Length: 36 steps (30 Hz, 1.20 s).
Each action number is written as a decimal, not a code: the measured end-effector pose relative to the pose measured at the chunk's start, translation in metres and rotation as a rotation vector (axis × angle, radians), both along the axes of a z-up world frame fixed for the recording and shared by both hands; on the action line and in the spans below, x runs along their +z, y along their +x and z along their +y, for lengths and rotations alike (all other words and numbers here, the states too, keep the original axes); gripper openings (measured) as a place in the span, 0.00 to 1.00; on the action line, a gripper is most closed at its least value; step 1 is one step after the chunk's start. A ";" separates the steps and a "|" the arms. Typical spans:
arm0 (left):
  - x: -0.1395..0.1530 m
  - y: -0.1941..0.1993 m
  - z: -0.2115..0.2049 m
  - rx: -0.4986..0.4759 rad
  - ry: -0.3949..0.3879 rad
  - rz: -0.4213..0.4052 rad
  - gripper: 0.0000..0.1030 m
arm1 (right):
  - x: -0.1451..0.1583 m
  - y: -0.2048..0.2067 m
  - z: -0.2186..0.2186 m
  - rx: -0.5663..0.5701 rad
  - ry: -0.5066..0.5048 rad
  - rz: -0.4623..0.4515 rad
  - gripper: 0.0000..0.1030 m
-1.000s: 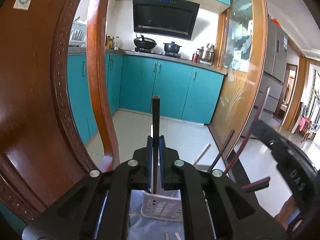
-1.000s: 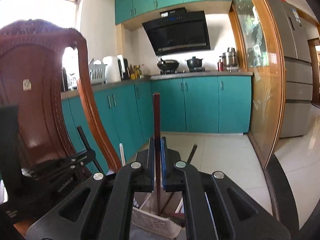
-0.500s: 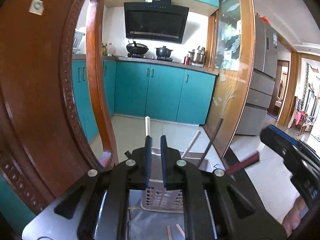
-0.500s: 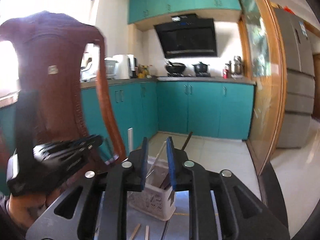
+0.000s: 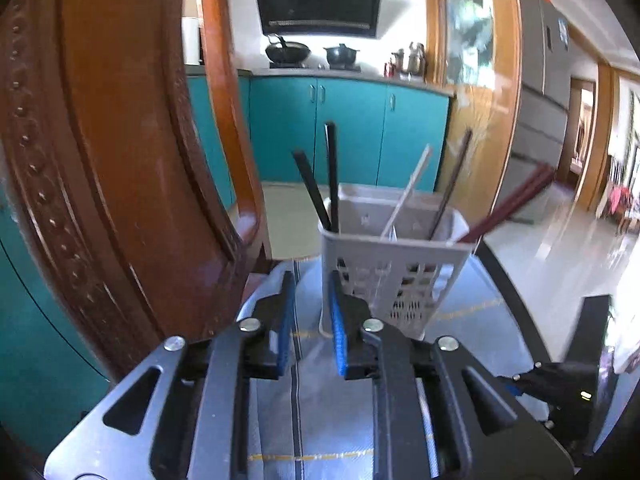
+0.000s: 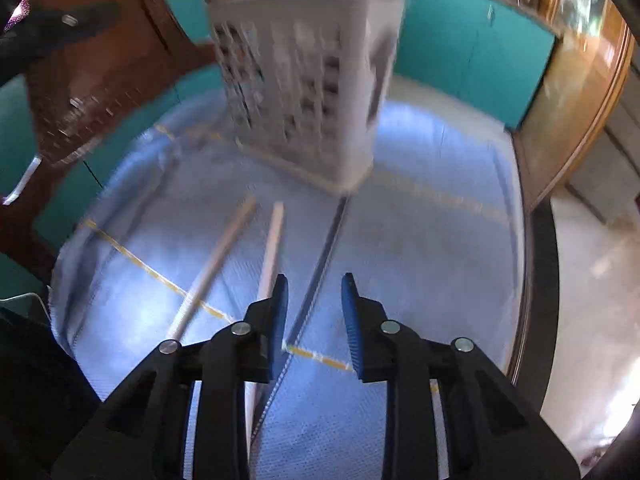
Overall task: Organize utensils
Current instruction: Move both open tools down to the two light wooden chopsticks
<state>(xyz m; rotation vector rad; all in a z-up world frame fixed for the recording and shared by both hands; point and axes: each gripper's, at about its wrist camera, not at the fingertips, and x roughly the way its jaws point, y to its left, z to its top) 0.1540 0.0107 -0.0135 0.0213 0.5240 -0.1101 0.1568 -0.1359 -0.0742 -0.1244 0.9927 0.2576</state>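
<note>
A white perforated utensil basket [image 5: 394,256] stands on the blue table cloth and holds several chopsticks: black ones [image 5: 331,176], a white one [image 5: 408,188], a dark one [image 5: 454,184] and reddish-brown ones [image 5: 516,200]. My left gripper [image 5: 312,320] is open and empty just in front of the basket's left corner. In the blurred right wrist view the basket [image 6: 304,76] is ahead. My right gripper [image 6: 314,316] is open and empty low over the cloth, above a dark chopstick [image 6: 320,256]. Two pale chopsticks [image 6: 216,264] [image 6: 272,244] lie to its left.
A carved wooden chair back [image 5: 120,160] stands close on the left and also shows in the right wrist view [image 6: 92,80]. The blue cloth [image 6: 420,264] covers a round table with a dark rim [image 6: 536,280]. Teal kitchen cabinets [image 5: 348,132] and a glass partition [image 5: 476,80] are behind.
Both grippers let go of their chopsticks into the basket and opened. Both then dropped lower; the right one tilted down over the chopsticks lying on the cloth.
</note>
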 end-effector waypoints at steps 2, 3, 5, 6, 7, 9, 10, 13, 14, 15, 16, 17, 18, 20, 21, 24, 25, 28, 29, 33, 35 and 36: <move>-0.003 -0.001 -0.004 -0.008 0.021 0.003 0.21 | -0.009 0.002 0.001 -0.008 0.015 0.037 0.29; -0.004 -0.001 -0.006 -0.012 0.023 0.007 0.21 | -0.013 0.004 0.002 -0.010 0.014 0.050 0.30; -0.005 0.000 -0.008 -0.014 0.020 0.017 0.21 | -0.018 0.006 0.005 -0.017 -0.003 0.052 0.30; -0.006 0.001 -0.007 -0.014 0.019 0.021 0.21 | -0.018 0.005 0.007 -0.017 -0.015 0.038 0.30; -0.006 0.001 -0.007 -0.013 0.020 0.023 0.21 | -0.020 0.009 0.007 -0.019 -0.015 0.035 0.30; -0.007 0.002 -0.007 -0.012 0.021 0.029 0.22 | -0.023 0.007 0.005 -0.040 -0.006 0.027 0.21; -0.008 0.003 -0.007 -0.011 0.023 0.034 0.23 | -0.022 0.007 0.009 -0.047 -0.007 0.024 0.05; -0.012 0.005 -0.008 -0.008 0.032 0.049 0.23 | -0.020 0.006 0.004 -0.075 0.033 0.053 0.00; -0.013 0.006 -0.008 -0.007 0.034 0.055 0.23 | -0.019 0.006 0.002 -0.085 0.045 0.064 0.00; -0.015 0.006 -0.008 -0.007 0.038 0.063 0.23 | -0.018 0.005 -0.001 -0.098 0.055 0.076 0.00; -0.017 0.006 -0.008 -0.008 0.040 0.069 0.23 | -0.016 0.003 -0.005 -0.109 0.065 0.083 0.00; -0.019 0.006 -0.008 -0.011 0.045 0.077 0.23 | -0.015 0.000 -0.011 -0.125 0.080 0.089 0.00; -0.020 0.006 -0.009 -0.013 0.047 0.083 0.23 | -0.013 -0.003 -0.016 -0.139 0.093 0.090 0.00; -0.026 0.006 -0.010 -0.030 0.048 0.109 0.24 | -0.009 -0.010 -0.026 -0.151 0.109 0.093 0.00; -0.030 0.007 -0.010 -0.042 0.042 0.134 0.24 | -0.009 -0.013 -0.031 -0.158 0.113 0.095 0.00; -0.046 0.013 -0.016 -0.095 0.016 0.226 0.26 | -0.010 -0.020 -0.041 -0.178 0.136 0.106 0.00; -0.054 0.017 -0.019 -0.117 0.003 0.277 0.26 | -0.010 -0.018 -0.039 -0.180 0.138 0.106 0.01; -0.071 0.022 -0.027 -0.147 -0.016 0.356 0.26 | -0.007 -0.019 -0.042 -0.185 0.142 0.090 0.06; -0.078 0.025 -0.030 -0.162 -0.027 0.387 0.26 | -0.005 -0.018 -0.043 -0.190 0.143 0.087 0.09; -0.099 0.031 -0.042 -0.203 -0.055 0.480 0.26 | -0.003 -0.017 -0.044 -0.191 0.148 0.077 0.12; -0.112 0.034 -0.048 -0.205 -0.040 0.516 0.26 | -0.001 -0.017 -0.041 -0.183 0.144 0.071 0.13; -0.115 0.035 -0.050 -0.204 -0.031 0.525 0.26 | -0.001 -0.016 -0.039 -0.179 0.141 0.069 0.14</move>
